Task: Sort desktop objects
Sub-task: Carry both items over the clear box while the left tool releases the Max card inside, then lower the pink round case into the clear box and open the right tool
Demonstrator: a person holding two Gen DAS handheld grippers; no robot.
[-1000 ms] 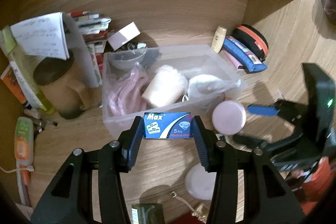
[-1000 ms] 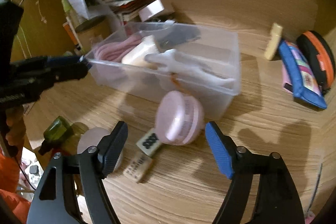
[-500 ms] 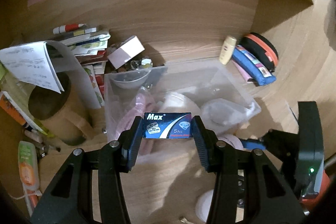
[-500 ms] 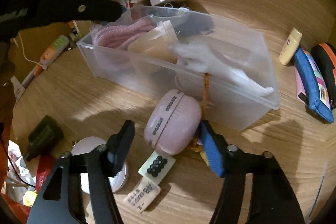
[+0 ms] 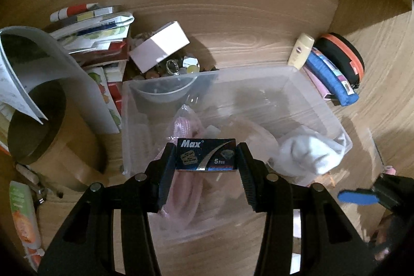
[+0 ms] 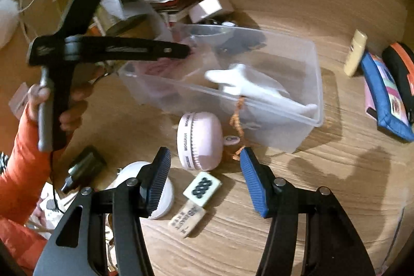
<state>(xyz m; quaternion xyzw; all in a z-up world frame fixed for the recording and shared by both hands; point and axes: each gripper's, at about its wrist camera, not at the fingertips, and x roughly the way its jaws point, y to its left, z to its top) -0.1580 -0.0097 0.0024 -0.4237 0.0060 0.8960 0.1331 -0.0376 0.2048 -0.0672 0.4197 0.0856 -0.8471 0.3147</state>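
My left gripper (image 5: 206,157) is shut on a small blue "Max" box (image 5: 205,154) and holds it above the clear plastic bin (image 5: 310,95). The bin holds a pink cord (image 5: 182,131), a white cloth (image 5: 308,157) and a clear bowl (image 5: 165,91). In the right wrist view my right gripper (image 6: 205,159) is open, its fingers either side of a pink round case (image 6: 199,140) that stands on the desk against the bin's front wall (image 6: 271,126). The left gripper (image 6: 181,51) shows there over the bin's left end.
A mahjong tile (image 6: 202,188), an eraser (image 6: 186,220), a white round lid (image 6: 165,195) and a dark bottle (image 6: 82,168) lie near the right gripper. A blue pouch (image 5: 331,79), an orange-black case (image 5: 341,56), a cream tube (image 5: 301,50), a brown cup (image 5: 36,126) and booklets (image 5: 90,27) surround the bin.
My left gripper moved forward with the Max box, from the bin's front to above its inside. My right gripper closed in on the pink round case, fingers now flanking it.
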